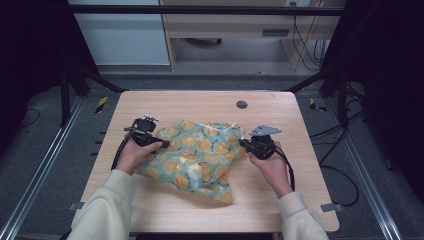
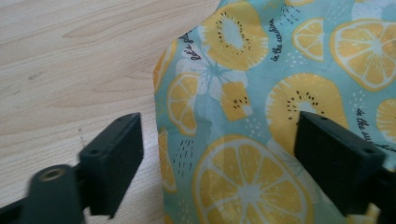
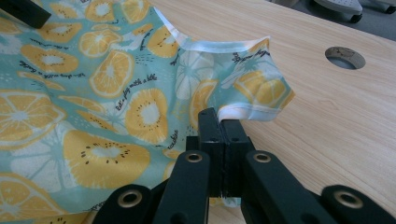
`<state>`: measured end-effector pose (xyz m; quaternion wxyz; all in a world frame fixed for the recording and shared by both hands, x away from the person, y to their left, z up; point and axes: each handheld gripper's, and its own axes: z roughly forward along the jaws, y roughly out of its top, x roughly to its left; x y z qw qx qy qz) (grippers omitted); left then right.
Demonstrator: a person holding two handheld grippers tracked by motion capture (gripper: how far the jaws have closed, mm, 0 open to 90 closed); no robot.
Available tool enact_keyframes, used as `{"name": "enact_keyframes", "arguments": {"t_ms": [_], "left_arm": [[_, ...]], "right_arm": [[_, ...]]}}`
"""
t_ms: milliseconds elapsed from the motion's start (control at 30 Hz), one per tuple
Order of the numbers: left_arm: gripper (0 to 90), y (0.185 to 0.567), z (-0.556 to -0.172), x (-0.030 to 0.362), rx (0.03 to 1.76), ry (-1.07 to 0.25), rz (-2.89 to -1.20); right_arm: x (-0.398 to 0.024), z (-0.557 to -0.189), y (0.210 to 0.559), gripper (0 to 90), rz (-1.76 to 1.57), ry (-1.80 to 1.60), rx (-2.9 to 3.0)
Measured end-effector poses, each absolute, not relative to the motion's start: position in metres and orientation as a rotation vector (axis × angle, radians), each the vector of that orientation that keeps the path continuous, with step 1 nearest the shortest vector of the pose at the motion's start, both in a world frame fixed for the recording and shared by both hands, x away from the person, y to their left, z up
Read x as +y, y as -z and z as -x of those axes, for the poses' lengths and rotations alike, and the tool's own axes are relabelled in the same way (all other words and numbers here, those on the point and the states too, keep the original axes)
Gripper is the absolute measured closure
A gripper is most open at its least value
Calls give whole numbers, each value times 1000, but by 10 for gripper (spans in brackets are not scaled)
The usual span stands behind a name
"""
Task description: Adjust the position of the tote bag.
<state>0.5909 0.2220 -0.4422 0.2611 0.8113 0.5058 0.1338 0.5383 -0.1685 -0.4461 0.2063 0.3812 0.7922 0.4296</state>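
- My right claw [image 3: 218, 122] is clamped on the fruit-print cloth's [image 1: 200, 152] hemmed edge.
- My left claw [image 2: 219, 154] stands apart, straddling the cloth's opposite edge.
- The cloth's long axis runs between both claws across the tabletop [image 1: 200, 102].

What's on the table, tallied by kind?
Fruit-print cloth: 1
Handheld grippers: 2, left gripper open over the cloth edge, right gripper shut on its hem
Round cable hole in the tabletop: 1
Total: 4

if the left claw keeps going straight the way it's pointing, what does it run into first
Most likely the fruit-print cloth. The left claw stands open with the cloth's edge between its jaws, not yet pinched. How close it is, is hard to judge.
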Motion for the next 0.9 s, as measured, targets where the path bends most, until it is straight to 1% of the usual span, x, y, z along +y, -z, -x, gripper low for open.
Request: {"name": "enact_keyframes", "arguments": {"t_ms": [100,133,167,200,233,267,300,333,400,433,733,900], "left_arm": [[285,445,-592,221,1368,-332,-2219],[374,445,-592,221,1368,-332,-2219],[435,448,-593,220,1355,-314,-2232],[476,449,-593,220,1352,-310,-2235],[562,449,-593,220,1352,-310,-2235],[562,449,-593,220,1337,-324,-2232],[720,448,-592,221,1312,-320,-2233],[788,448,-592,221,1298,-314,-2231],[875,446,-591,224,1270,-313,-2226],[900,445,-590,225,1252,-307,-2225],[900,434,-581,234,1221,-367,-2173],[900,422,-572,241,1193,-411,-2138]], "right_arm": [[-168,-538,446,899,-1061,-1198,2210],[-168,-538,446,900,-1056,-1198,2211],[-169,-538,446,899,-1057,-1199,2212],[-169,-538,446,899,-1057,-1200,2213],[-169,-538,446,899,-1057,-1200,2213],[-169,-538,446,899,-1057,-1200,2213],[-169,-537,446,900,-1061,-1205,2209],[-169,-538,446,900,-1056,-1206,2206],[-169,-537,445,900,-1059,-1211,2202],[-169,-537,444,900,-1060,-1213,2202],[-171,-534,440,900,-1057,-1238,2179],[-176,-530,429,900,-1054,-1270,2136]]}}
